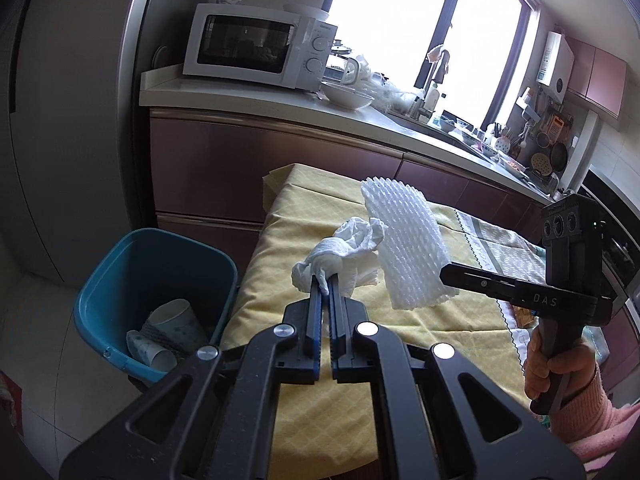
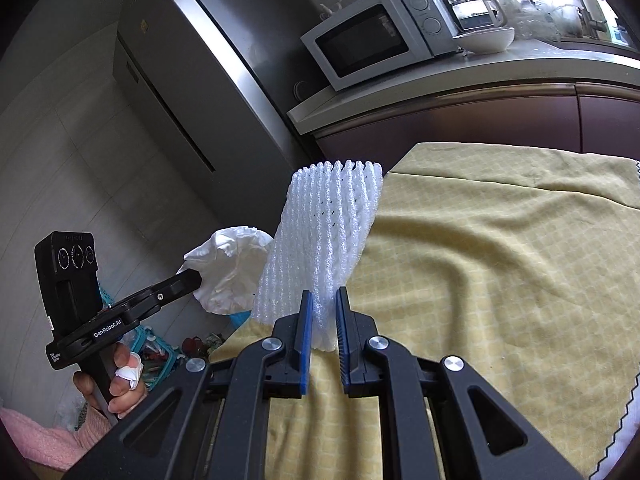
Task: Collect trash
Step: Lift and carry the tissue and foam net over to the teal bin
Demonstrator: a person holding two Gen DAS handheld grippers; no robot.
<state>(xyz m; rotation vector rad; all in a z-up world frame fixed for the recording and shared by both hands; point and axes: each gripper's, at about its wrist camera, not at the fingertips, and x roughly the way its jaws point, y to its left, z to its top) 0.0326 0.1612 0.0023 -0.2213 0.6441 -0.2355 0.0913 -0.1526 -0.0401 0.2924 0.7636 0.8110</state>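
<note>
White tissue sits clamped in the left tongs, foam net clamped in the right tongs just beside, bin left of both.

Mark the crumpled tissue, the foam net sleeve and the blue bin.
crumpled tissue (image 1: pixel 340 256), left wrist view, on its bunched middle just past the fingertips.
foam net sleeve (image 2: pixel 320 236), right wrist view, on the mesh mid-length.
blue bin (image 1: pixel 120 280), left wrist view, on its inner left wall.

The right claw pinches a white foam mesh sleeve above the yellow-clothed surface's left edge. Beside it, the left claw grips crumpled white tissue paper.
</note>
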